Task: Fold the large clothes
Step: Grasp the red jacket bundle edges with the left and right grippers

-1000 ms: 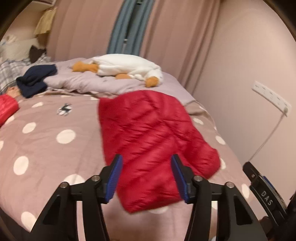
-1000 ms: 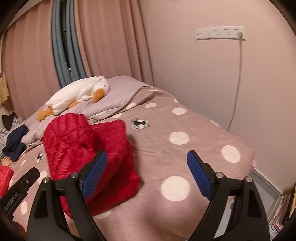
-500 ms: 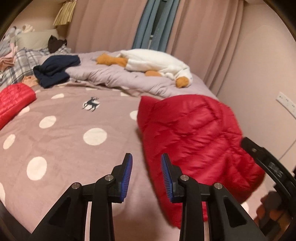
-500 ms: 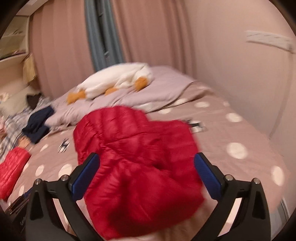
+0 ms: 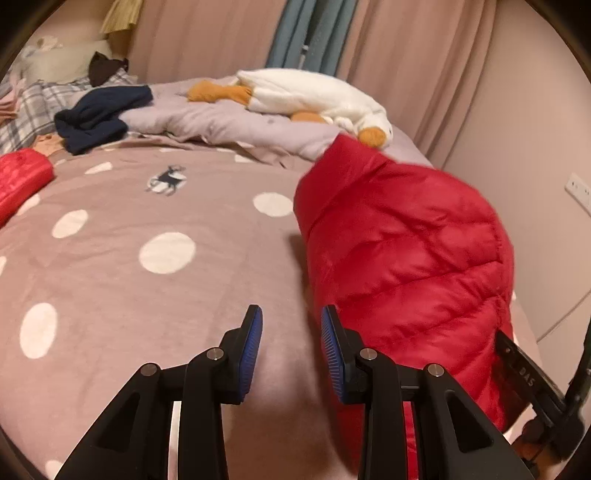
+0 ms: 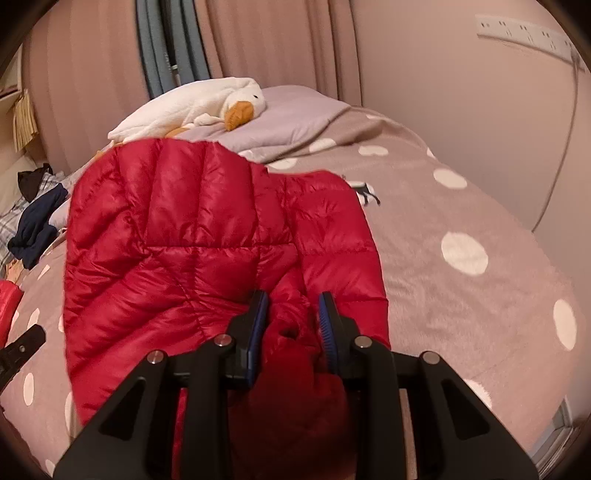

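Observation:
A red puffer jacket (image 5: 406, 251) lies on the right side of the dotted pink bed cover (image 5: 110, 295). In the right wrist view the jacket (image 6: 184, 240) fills the middle. My right gripper (image 6: 293, 299) is closing on a bunched fold of the jacket's near edge, and red fabric is squeezed between the blue pads. My left gripper (image 5: 291, 314) hovers over bare bed cover just left of the jacket. Its jaws stand narrowly apart with nothing between them. The right gripper's body (image 5: 524, 373) shows at the jacket's near right corner.
A white plush goose (image 5: 314, 96) lies on a lilac quilt (image 5: 229, 122) at the far end. A navy garment (image 5: 99, 114) and another red padded item (image 5: 18, 177) sit at the far left. A wall with a power strip (image 6: 524, 33) bounds the right side.
My right gripper came down over the jacket and its wide jaws closed on the near edge. My left gripper narrowed its jaws and shifted left off the jacket onto the bed cover.

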### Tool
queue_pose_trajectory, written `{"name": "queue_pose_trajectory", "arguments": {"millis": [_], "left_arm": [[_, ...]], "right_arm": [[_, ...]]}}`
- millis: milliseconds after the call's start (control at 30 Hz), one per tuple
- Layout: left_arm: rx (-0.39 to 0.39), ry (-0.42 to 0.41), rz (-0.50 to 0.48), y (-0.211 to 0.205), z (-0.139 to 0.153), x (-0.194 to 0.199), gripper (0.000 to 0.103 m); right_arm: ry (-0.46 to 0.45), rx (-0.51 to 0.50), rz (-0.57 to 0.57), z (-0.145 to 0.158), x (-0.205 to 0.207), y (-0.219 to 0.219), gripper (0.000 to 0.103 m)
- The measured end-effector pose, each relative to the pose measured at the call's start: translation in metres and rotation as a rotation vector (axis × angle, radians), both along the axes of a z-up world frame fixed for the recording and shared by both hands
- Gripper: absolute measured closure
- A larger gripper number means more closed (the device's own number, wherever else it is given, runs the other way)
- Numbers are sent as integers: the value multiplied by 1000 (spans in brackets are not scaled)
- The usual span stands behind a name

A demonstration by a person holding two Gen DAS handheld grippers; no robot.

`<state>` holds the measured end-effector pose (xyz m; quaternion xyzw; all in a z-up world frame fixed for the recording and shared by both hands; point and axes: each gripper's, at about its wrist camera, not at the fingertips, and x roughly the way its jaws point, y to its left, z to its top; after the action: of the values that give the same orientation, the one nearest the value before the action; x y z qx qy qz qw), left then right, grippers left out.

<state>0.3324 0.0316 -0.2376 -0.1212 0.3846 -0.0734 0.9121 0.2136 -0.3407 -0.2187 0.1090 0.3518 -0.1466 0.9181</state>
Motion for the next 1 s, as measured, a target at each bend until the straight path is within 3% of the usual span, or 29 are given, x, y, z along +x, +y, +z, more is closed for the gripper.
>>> {"name": "queue_pose_trajectory", "arguments": {"millis": [167,267,400,500,600,667,733,767,833,867,933,1000], "left_arm": [[-15,24,-57,-27,-17,13,71],[75,69,-109,-60,-39,22,71],[156,-34,-80,-84,-51,12,72],[197,-67,-86,-92,-56,9,79],[237,-68,-91,-93,-53,8,79],[250,-65,-111,-91,-47,8,79],[228,-45,-134,-77,-37,8,79],[188,-32,-120,-66,-31,8,79],[82,-29,-58,-40,-15,8,83],[51,-40,-32,-30,-7,7,83],[7,-97,-2,-13,13,10,83],[13,-139,11,-9,30,21,83]], "right_arm": [[15,-33,-45,-20,-5,-12,74],[23,-8,-76,-35,-7,-24,72],[0,64,-104,-58,-12,-41,67],[-6,131,-97,-65,-12,-51,67],[6,117,-92,-65,-9,-50,65],[23,81,-93,-60,-6,-46,59],[43,75,-126,-50,-8,-48,43],[46,108,-141,-44,-11,-54,43],[-2,211,-176,-25,-25,-65,49],[-30,213,-179,-16,-30,-66,52],[-88,139,-173,10,-39,-58,68],[-145,68,-125,39,-39,-44,73]]}}
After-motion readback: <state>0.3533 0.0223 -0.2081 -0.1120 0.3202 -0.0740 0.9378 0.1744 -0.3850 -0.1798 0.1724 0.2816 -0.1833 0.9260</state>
